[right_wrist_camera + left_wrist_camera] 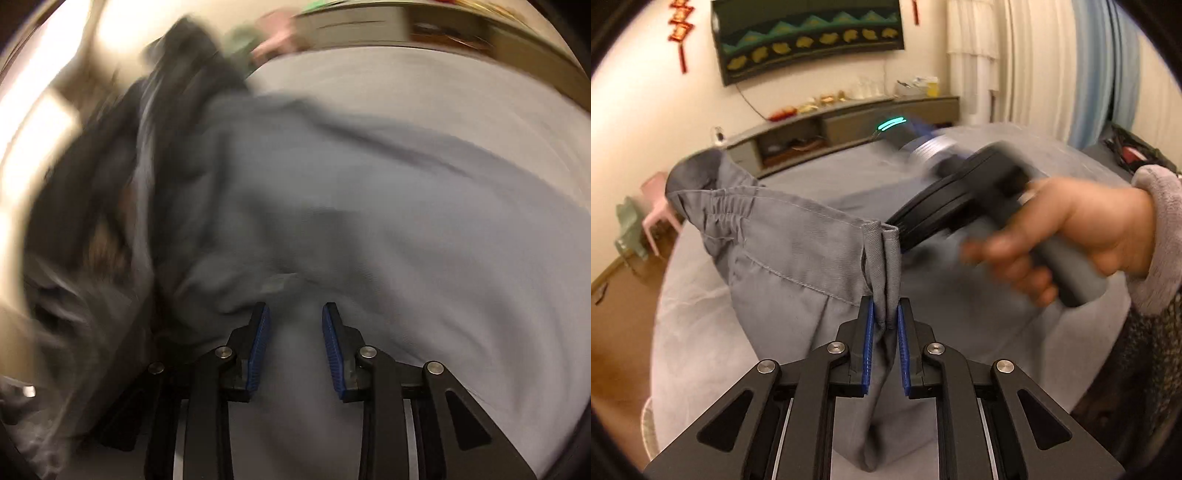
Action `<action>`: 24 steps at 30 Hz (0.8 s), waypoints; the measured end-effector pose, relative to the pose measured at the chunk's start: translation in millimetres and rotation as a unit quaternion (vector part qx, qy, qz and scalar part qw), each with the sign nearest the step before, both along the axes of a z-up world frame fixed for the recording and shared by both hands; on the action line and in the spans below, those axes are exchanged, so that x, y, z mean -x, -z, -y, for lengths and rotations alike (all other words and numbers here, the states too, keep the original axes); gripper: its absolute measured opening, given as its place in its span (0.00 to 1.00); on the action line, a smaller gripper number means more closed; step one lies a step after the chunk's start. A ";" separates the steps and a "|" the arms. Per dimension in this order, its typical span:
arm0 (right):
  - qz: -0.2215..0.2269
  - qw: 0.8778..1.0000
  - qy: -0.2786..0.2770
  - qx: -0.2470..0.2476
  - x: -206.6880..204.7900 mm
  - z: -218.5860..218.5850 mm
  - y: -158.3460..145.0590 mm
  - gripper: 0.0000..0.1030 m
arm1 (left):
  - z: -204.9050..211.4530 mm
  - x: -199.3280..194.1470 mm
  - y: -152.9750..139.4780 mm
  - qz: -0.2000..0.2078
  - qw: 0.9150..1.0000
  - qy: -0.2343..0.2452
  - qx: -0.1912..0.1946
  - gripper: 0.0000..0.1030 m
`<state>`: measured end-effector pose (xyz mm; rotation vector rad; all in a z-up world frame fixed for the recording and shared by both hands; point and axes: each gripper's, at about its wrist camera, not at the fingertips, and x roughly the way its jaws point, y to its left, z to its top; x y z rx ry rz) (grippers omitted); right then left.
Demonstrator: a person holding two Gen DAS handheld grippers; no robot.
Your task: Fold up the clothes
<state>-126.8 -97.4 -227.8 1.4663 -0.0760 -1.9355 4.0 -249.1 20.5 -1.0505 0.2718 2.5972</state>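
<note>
While my left camera stays sharp, I count one grey garment (783, 236), with an elastic gathered waistband, lifted above the pale bed sheet (694, 314). My left gripper (886, 314) has its two blue pads (868, 332) pressed together on a doubled hem of that garment, so the cloth hangs from the pinch and drapes down between the black linkages. One hand (1071, 236) in a fuzzy grey sleeve (1160, 236) holds the right gripper (923, 218), which is smeared by motion; its tips meet the garment's top edge and are hidden behind the fold, so I cannot tell their state from here. Behind the bed I see one long low shelf unit (849, 122), one dark wall panel (809, 37) and two red hanging ornaments (679, 29), the second cut off at the top edge.

On my right camera nearly everything is blurred. I make out the right gripper (295, 314) with two blue pads (258, 343) standing apart, grey cloth (295, 206) below and between them without being pinched. A dark mass at the left is unreadable.
</note>
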 end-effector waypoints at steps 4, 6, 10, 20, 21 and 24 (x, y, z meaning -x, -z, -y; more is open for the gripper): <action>-0.004 0.999 0.046 0.017 -0.9 -40.9 14.1 0.34 | -4.2 11.5 13.7 0.058 0.997 0.040 -0.010 0.11; -0.021 0.998 0.049 0.030 1.1 -37.6 10.4 0.36 | -21.6 11.4 18.9 0.060 0.996 0.060 0.031 0.11; -0.088 0.995 0.001 0.048 10.1 16.3 -10.4 0.81 | -43.3 5.9 23.0 0.052 0.992 0.080 0.087 0.11; -0.016 0.990 -0.134 -0.050 60.0 180.7 121.1 0.81 | -36.8 -6.2 3.1 0.034 0.988 0.108 0.107 0.11; -0.005 0.990 -0.133 -0.051 62.1 185.5 133.0 0.70 | -36.5 -7.0 3.4 0.033 0.987 0.110 0.109 0.11; 0.015 0.991 -0.127 -0.033 67.7 191.3 158.9 0.51 | -32.4 -8.1 0.6 0.030 0.988 0.113 0.103 0.11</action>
